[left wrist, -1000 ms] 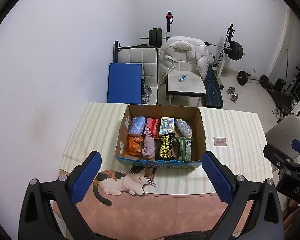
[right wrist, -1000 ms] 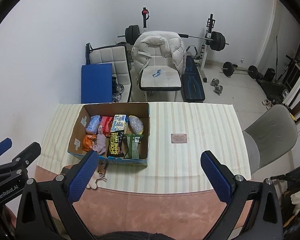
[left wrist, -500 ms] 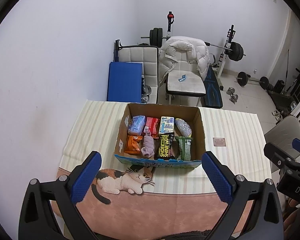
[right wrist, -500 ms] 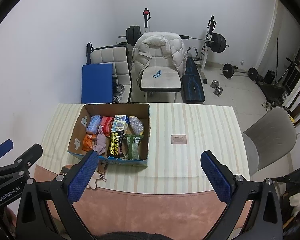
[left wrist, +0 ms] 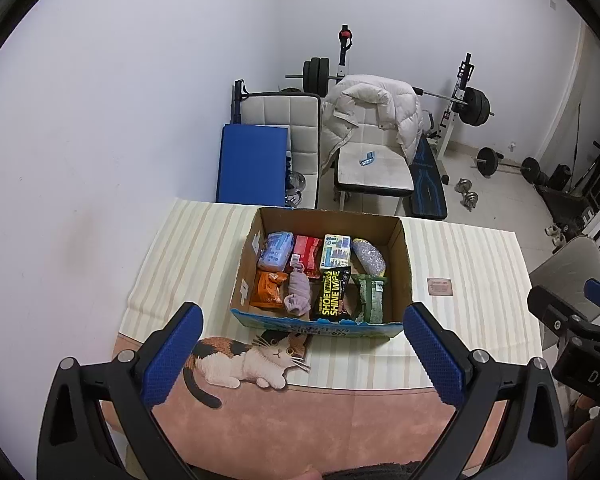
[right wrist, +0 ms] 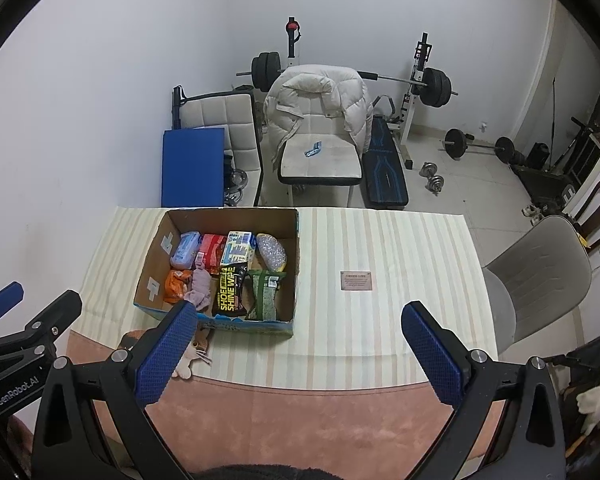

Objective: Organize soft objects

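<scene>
An open cardboard box (left wrist: 402, 264) (right wrist: 298, 264) stands on the striped table. It holds several soft packs: a blue pack (left wrist: 276, 250), a red pack (left wrist: 306, 250), an orange pack (left wrist: 268, 289), a lilac cloth (left wrist: 299, 292), a black "Shoe Shine Wipe" pack (left wrist: 332, 298) (right wrist: 230, 290), a green pack (left wrist: 370, 298) and a sponge (left wrist: 368, 257). A cat-shaped plush (left wrist: 244, 356) lies in front of the box. My left gripper (left wrist: 300, 356) is open and empty, high above the table's front edge. My right gripper (right wrist: 298, 354) is open and empty, to the right of the left one.
A small card (right wrist: 355, 281) lies on the table right of the box. A grey chair (right wrist: 540, 272) stands at the table's right end. Behind the table are a chair with a white jacket (right wrist: 320, 112), a blue mat (right wrist: 192, 168) and weight benches.
Both views have shifted very slightly; the box and its contents have not moved. Both grippers stay open.
</scene>
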The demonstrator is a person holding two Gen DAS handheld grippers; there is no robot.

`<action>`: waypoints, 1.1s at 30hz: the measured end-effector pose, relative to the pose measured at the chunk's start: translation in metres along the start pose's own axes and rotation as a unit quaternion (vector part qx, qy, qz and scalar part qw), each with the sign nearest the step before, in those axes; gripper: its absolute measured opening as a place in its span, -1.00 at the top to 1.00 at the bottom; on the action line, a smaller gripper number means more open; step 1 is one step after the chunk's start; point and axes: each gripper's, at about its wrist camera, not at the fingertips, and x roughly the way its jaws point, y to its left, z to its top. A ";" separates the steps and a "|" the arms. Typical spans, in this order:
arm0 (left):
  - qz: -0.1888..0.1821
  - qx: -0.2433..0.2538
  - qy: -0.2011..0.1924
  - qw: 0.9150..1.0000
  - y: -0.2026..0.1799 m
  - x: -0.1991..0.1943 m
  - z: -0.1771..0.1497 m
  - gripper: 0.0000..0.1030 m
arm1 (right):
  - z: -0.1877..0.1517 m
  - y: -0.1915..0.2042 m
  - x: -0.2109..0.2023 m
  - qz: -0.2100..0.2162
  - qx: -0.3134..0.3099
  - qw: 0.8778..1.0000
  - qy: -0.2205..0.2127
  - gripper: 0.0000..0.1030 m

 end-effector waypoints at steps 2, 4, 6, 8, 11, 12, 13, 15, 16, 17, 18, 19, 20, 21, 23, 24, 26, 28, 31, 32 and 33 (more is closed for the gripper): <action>0.001 -0.001 -0.001 1.000 -0.001 0.000 0.000 -1.00 | 0.000 0.000 0.000 -0.001 -0.001 1.000 -0.001 -1.00; 0.001 -0.001 0.000 1.000 -0.001 0.000 -0.001 -1.00 | 0.000 0.000 0.000 -0.002 -0.001 1.000 -0.001 -1.00; 0.000 -0.002 0.000 1.000 -0.001 0.000 -0.001 -1.00 | -0.001 0.000 -0.001 -0.004 -0.001 1.000 -0.002 -1.00; 0.000 -0.003 0.002 1.000 -0.003 0.000 0.000 -1.00 | -0.001 -0.002 -0.001 -0.007 0.000 1.000 -0.002 -1.00; 0.000 -0.003 0.003 1.000 -0.003 0.000 -0.001 -1.00 | -0.002 -0.003 -0.001 -0.009 0.000 1.000 0.000 -1.00; 0.000 -0.003 0.002 1.000 -0.004 0.000 -0.001 -1.00 | -0.002 -0.004 -0.001 -0.010 0.000 1.000 -0.001 -1.00; 0.000 -0.003 0.002 1.000 -0.004 0.000 -0.001 -1.00 | -0.002 -0.004 -0.002 -0.010 0.001 1.000 -0.001 -1.00; 0.000 -0.004 0.003 1.000 -0.004 0.000 -0.001 -1.00 | -0.002 -0.005 -0.002 -0.010 -0.001 1.000 -0.001 -1.00; 0.000 -0.005 0.002 1.000 -0.004 0.000 -0.001 -1.00 | -0.002 -0.005 -0.003 -0.011 0.000 1.000 -0.002 -1.00; -0.001 -0.005 0.002 1.000 -0.005 -0.001 -0.001 -1.00 | -0.003 -0.006 -0.003 -0.012 0.000 1.000 -0.003 -1.00; -0.002 -0.005 0.002 1.000 -0.006 -0.001 -0.001 -1.00 | -0.003 -0.006 -0.003 -0.012 0.000 1.000 -0.003 -1.00; -0.002 -0.005 0.001 1.000 -0.006 -0.001 -0.001 -1.00 | -0.003 -0.006 -0.003 -0.012 0.000 1.000 -0.003 -1.00; -0.001 -0.005 0.002 1.000 -0.006 -0.001 -0.001 -1.00 | -0.004 -0.007 -0.003 -0.012 0.000 1.000 -0.003 -1.00; -0.001 -0.005 0.002 1.000 -0.006 -0.001 -0.001 -1.00 | -0.003 -0.006 -0.003 -0.012 0.000 1.000 -0.002 -1.00; -0.001 -0.005 0.001 1.000 -0.006 -0.001 -0.001 -1.00 | -0.003 -0.006 -0.003 -0.014 0.000 1.000 -0.004 -1.00; -0.001 -0.005 0.001 1.000 -0.006 -0.001 -0.001 -1.00 | -0.003 -0.006 -0.004 -0.015 0.000 1.000 -0.006 -1.00; -0.002 -0.005 0.001 1.000 -0.006 -0.001 -0.001 -1.00 | -0.003 -0.008 -0.004 -0.017 -0.001 1.000 -0.007 -1.00; -0.001 -0.005 0.001 1.000 -0.006 -0.001 -0.001 -1.00 | -0.004 -0.009 -0.004 -0.018 0.000 1.000 -0.007 -1.00; -0.001 -0.005 0.001 1.000 -0.008 -0.001 0.000 -1.00 | -0.004 -0.012 -0.003 -0.019 0.002 1.000 -0.004 -1.00; -0.001 -0.005 0.001 1.000 -0.007 -0.001 0.000 -1.00 | -0.004 -0.013 -0.003 -0.020 0.001 1.000 -0.004 -1.00; -0.002 -0.005 0.001 1.000 -0.007 -0.001 0.000 -1.00 | -0.005 -0.013 -0.003 -0.020 0.002 1.000 -0.004 -1.00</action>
